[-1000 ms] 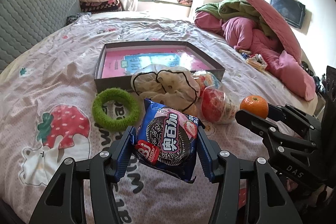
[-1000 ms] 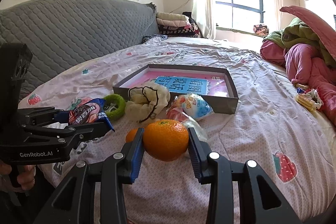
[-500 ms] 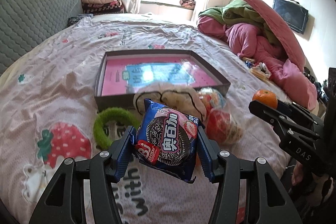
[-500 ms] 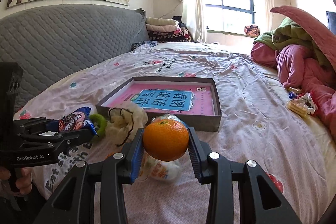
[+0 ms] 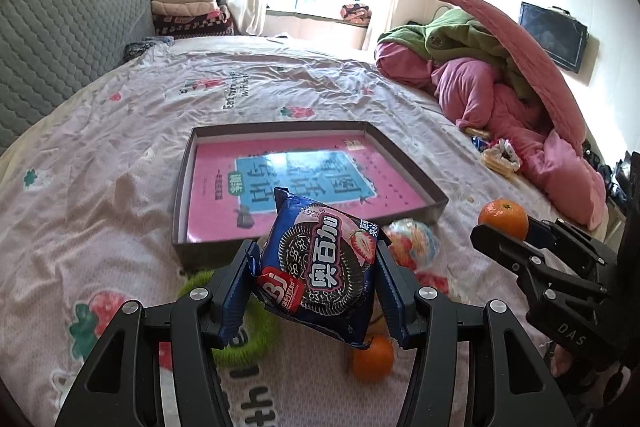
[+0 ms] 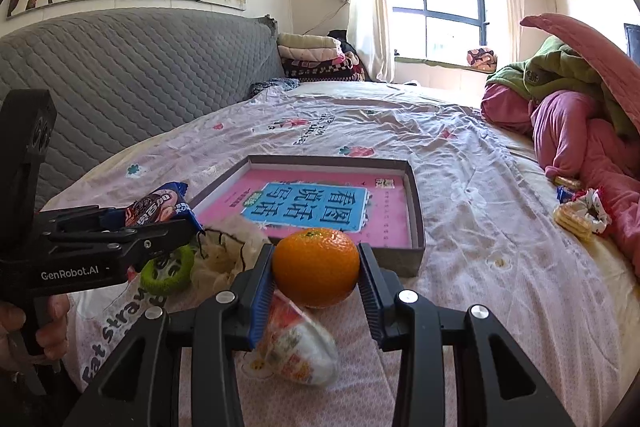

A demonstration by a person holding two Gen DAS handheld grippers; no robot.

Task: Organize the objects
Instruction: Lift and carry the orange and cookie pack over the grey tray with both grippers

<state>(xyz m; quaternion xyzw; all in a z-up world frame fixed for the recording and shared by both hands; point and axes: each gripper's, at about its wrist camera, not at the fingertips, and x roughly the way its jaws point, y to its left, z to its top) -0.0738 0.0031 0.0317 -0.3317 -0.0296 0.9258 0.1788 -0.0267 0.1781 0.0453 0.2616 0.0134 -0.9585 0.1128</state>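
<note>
While you carry both loads toward the shallow grey cardboard box [image 5: 182,187] with its glossy pink sheet, just ahead of both claws, the next move calls for clearing its near wall before letting go. Your left claw [image 5: 316,277] clamps the crinkly blue foil biscuit packet [image 5: 320,267]; your right claw [image 6: 316,277] pinches the round, dimpled orange [image 6: 316,267].

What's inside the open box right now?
The box holds only a pink book with a blue title panel, lying flat and covering the floor. Anything beneath it is hidden. Cookie packet and orange are still in the grippers.
</note>
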